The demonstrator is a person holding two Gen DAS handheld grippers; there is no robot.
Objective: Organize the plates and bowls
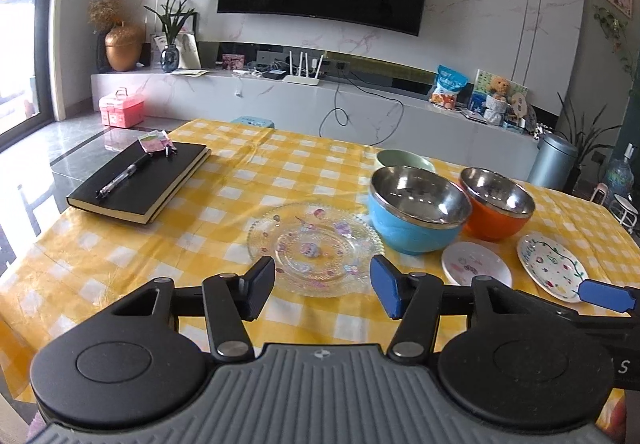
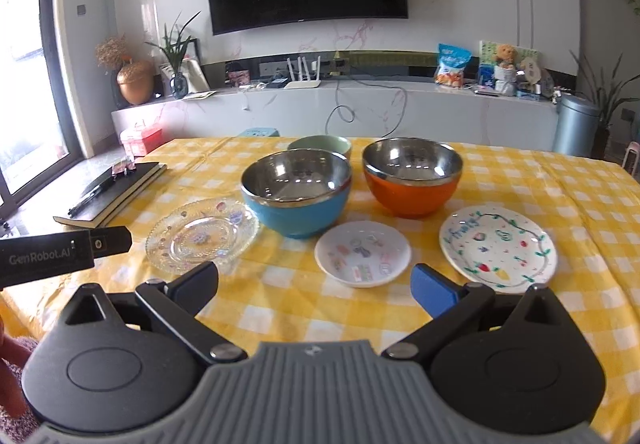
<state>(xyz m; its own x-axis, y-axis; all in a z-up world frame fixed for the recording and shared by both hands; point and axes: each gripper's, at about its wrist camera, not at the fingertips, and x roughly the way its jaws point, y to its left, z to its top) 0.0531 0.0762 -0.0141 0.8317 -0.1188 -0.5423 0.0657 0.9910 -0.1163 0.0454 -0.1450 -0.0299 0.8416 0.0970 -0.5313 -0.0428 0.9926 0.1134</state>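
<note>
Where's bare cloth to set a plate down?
Free: the strip of tablecloth between the black notebook and glass plate, plus the near edge. Crowded: blue bowl, orange bowl, small white plate, painted plate.

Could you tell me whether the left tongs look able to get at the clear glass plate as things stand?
Probably yes. The left tongs stand open just short of the glass plate, with only bare tablecloth between. The blue bowl sits close to its right rim but does not cover it.
</note>
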